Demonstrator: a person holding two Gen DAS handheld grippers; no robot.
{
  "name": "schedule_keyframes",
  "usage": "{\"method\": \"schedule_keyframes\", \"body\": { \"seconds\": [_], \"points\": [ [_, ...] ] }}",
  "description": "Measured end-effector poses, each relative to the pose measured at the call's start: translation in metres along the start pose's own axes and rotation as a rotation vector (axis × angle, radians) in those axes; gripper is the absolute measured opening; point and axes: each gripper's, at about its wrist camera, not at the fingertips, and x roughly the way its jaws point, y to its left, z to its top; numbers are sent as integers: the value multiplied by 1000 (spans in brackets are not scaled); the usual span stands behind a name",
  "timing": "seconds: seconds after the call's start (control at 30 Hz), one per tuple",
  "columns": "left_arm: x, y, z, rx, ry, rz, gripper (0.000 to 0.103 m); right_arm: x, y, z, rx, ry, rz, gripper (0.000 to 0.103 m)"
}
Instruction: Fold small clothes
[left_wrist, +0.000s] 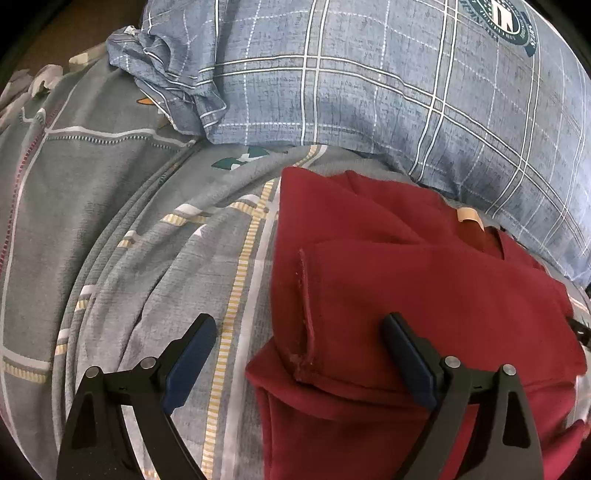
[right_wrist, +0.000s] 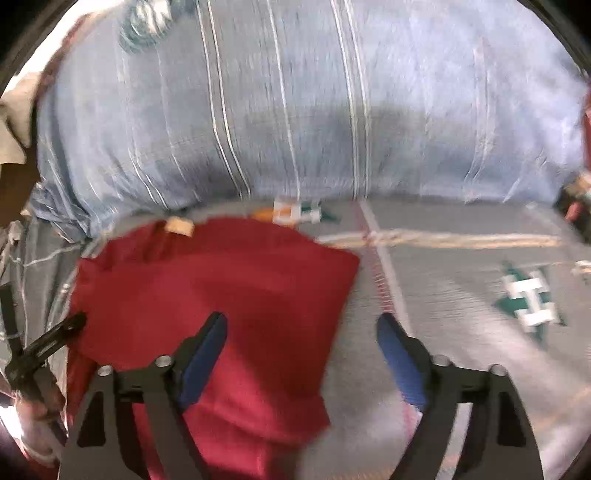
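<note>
STEP: fold red garment (left_wrist: 424, 295) on bed (left_wrist: 129, 240) | TOOLS: left tool (left_wrist: 299, 332), right tool (right_wrist: 301, 332) both apart, unloaded | ADVICE: pinch near hem at both corners, lift evenly | VIEW: right blurred, likely moving

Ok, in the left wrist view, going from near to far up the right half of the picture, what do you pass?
Left gripper, open → folded red garment → tan neck label → blue plaid pillow → round emblem at the pillow's far end.
</note>
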Motion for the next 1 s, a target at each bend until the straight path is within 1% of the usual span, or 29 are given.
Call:
{"method": "schedule_keyframes", "body": {
  "seconds": [0.03,0.07,0.1,0.17,0.2,0.27,0.3,0.33,0.4,0.43,0.53,0.63,0.7,0.8,0.87,0.9,0.93,0.97,1.0],
  "points": [
    [1,1,1,-5,6,-8,93,9,7,0,-62,-27,-99,25],
    [1,3,2,-10,11,-15,93,11,8,0,-91,-74,-149,25],
    [-1,5,3,-13,11,-13,93,15,6,1,-73,-76,-158,25],
    [-7,10,4,-9,3,-6,91,12,4,1,-46,-70,-148,25],
    [-12,13,4,-4,2,-2,91,4,5,0,-44,-68,-136,27],
    [-24,19,1,-3,-1,-13,91,-14,3,-4,-18,-77,-83,30],
    [-33,25,-3,-12,-5,-27,92,-31,4,-12,-1,-90,-32,33],
    [-40,30,-7,-28,-9,-40,92,-43,5,-16,4,-100,-2,38],
    [-49,39,-14,-60,-4,-58,92,-68,18,-35,-15,-120,88,66],
    [-51,43,-17,-71,8,-72,92,-79,25,-42,-33,-123,117,68],
    [-51,50,-21,-89,29,-90,91,-93,48,-68,-81,-112,180,68],
    [-49,60,-13,-139,18,-134,91,-93,58,-85,-84,-84,195,68],
    [-43,61,-5,-164,17,-162,91,-93,57,-93,-64,-69,202,68],
    [-28,55,9,-149,29,-177,91,-95,53,-102,-35,-66,209,68],
    [-9,49,14,-130,71,-179,91,-96,46,-104,-10,-66,220,68],
    [3,46,15,-127,91,-172,90,-102,45,-107,-3,-67,227,68],
    [5,43,16,-112,58,-152,89,-102,41,-106,12,-68,237,68],
    [7,39,17,-91,39,-134,86,-102,41,-106,19,-67,240,69],
    [9,34,18,-76,45,-130,74,-101,39,-105,28,-64,245,69]
  ]
}}
